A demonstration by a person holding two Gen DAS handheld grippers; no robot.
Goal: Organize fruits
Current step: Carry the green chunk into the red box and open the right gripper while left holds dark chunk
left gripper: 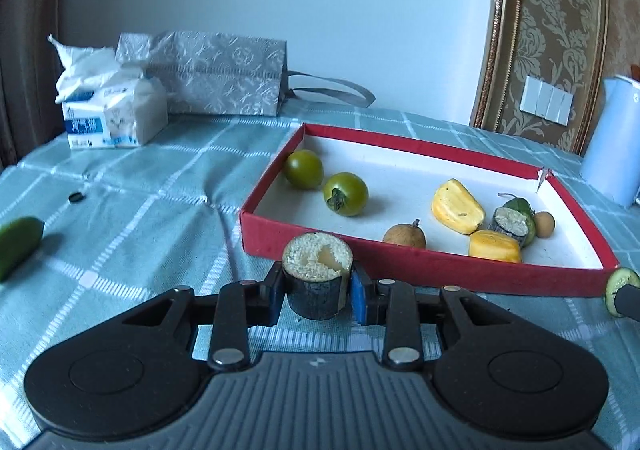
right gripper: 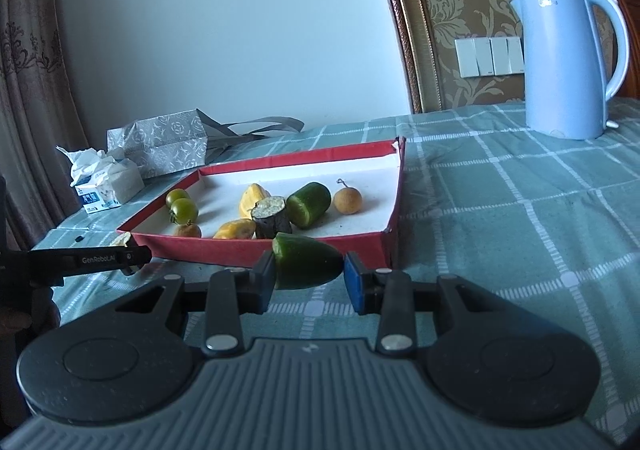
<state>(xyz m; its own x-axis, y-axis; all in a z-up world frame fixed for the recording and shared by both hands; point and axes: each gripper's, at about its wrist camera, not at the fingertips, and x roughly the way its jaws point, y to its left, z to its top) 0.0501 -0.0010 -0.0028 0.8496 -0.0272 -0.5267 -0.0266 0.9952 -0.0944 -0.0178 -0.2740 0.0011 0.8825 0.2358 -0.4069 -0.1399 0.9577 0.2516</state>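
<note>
My left gripper is shut on a dark-skinned sugarcane piece, held upright just in front of the red tray. My right gripper is shut on a green cucumber end piece, just in front of the tray's near wall. The tray holds two green tomatoes, two yellow fruit pieces, two brown longans, another sugarcane piece and a cucumber piece. The left gripper's finger shows in the right wrist view.
Another cucumber piece lies on the checked tablecloth far left. A tissue pack and a silver gift bag stand at the back. A blue kettle stands at the right. A small dark object lies on the cloth.
</note>
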